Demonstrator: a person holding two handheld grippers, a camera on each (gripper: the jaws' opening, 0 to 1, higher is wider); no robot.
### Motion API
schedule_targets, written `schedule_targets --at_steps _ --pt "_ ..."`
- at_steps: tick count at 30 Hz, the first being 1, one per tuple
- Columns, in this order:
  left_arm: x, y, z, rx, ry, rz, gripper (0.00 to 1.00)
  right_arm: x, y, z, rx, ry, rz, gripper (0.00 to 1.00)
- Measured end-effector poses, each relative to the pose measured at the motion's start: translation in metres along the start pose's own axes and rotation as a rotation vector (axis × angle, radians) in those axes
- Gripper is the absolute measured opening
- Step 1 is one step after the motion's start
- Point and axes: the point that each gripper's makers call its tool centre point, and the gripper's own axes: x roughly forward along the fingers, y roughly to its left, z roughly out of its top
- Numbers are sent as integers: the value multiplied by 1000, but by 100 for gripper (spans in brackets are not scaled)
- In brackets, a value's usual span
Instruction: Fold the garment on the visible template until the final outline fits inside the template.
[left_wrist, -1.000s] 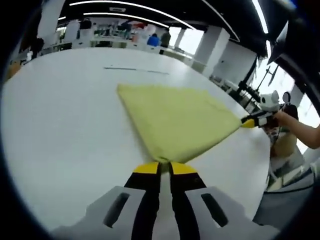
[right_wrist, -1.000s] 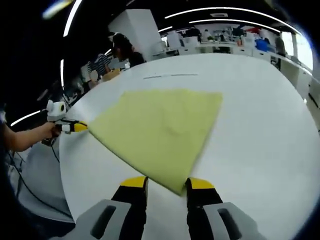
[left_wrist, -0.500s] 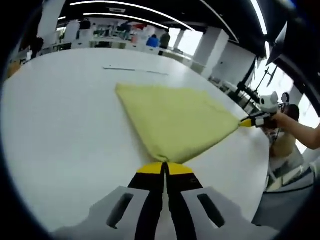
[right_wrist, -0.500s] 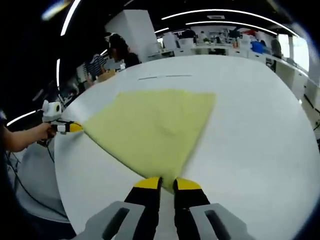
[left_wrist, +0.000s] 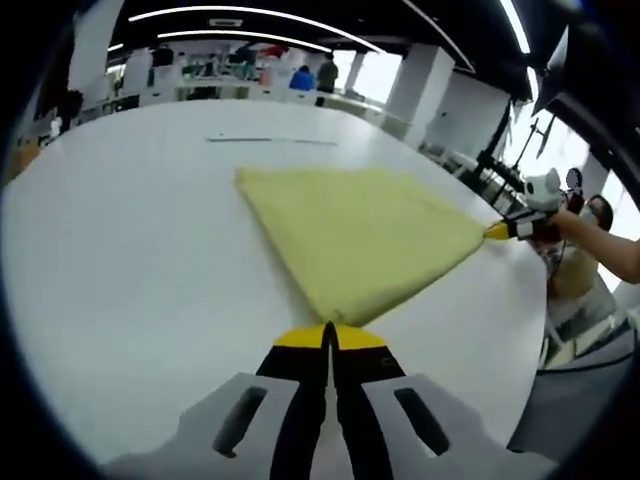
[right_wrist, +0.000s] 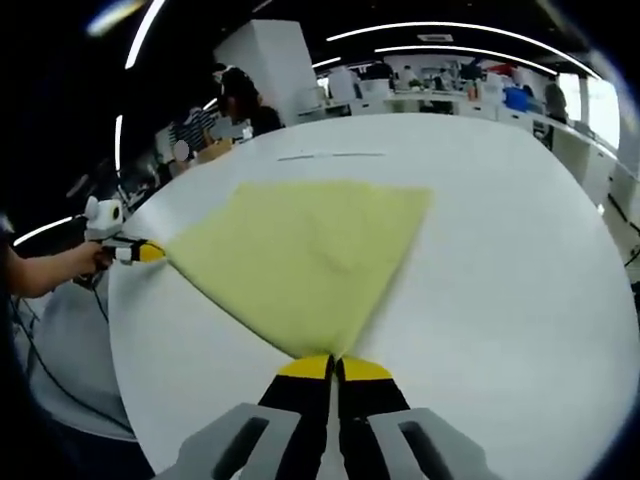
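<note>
A pale yellow garment (left_wrist: 360, 235) lies spread flat on the white round table (left_wrist: 120, 260), folded to a rough four-cornered shape. My left gripper (left_wrist: 329, 335) is shut on its near corner in the left gripper view. In the same view my right gripper (left_wrist: 497, 231) pinches the corner at the right, held by a hand. In the right gripper view the garment (right_wrist: 300, 255) fans away from my right gripper (right_wrist: 334, 364), which is shut on its near corner. My left gripper (right_wrist: 152, 252) holds the left corner there. A thin dark template line (left_wrist: 265, 140) runs on the table beyond the cloth.
The table's far half (right_wrist: 500, 200) lies beyond the template line (right_wrist: 330, 155). The table edge (left_wrist: 535, 330) drops off close to the right. Desks and people stand in the background behind the table. A person's forearm (left_wrist: 610, 250) reaches in from the right.
The right gripper has shut on the near corner of the garment, having stood open around it a second ago. The left gripper's jaws have closed fully on their corner. The cloth has barely shifted.
</note>
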Motion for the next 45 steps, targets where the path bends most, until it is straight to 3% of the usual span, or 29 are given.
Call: schedule_targets --at_steps 5,15,26,45 --pt "-2 3 -2 -14 1 4 0 0 0 0 -2 2 0 0" --pt "-2 -1 -4 46 23 -4 0 -3 2 -2 -5 8 6 0" --pt "-8 -8 -10 102 52 -21 0 -10 6 -11 -17 26 11 0" --pt "-21 -24 -29 117 81 -46 0 -25 14 -31 -9 47 18 0"
